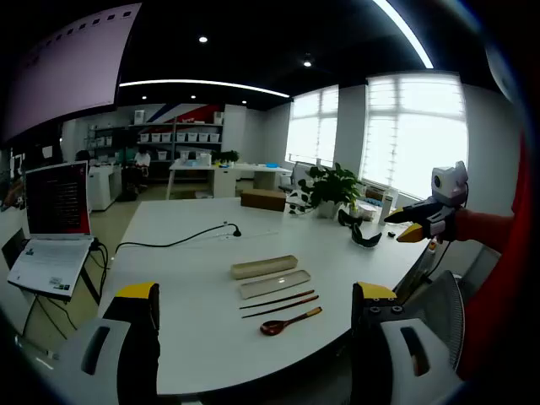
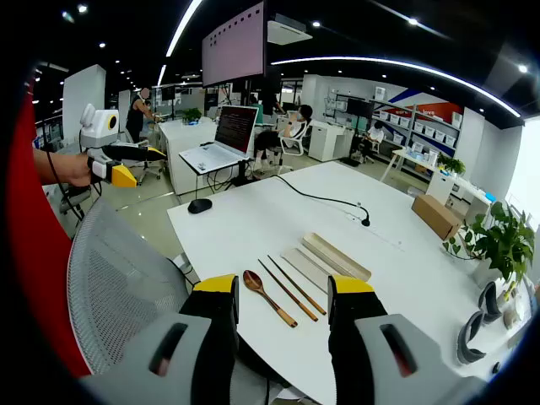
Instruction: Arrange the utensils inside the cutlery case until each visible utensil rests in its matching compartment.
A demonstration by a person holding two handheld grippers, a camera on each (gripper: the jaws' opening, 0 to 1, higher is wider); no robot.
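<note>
Near the table's (image 2: 253, 219) front edge the spoon (image 2: 268, 297), two chopsticks (image 2: 291, 288), case (image 2: 336, 255) and its lid (image 2: 305, 268) lie side by side for easy picking, while the left gripper (image 1: 253, 308) and right gripper (image 2: 281, 299), jaws spread and empty, hover short of them.

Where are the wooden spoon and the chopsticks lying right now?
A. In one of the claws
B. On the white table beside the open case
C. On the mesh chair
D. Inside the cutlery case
B: the wooden spoon and chopsticks lie bare on the white table, next to the open cutlery case and its lid, not inside it.
</note>
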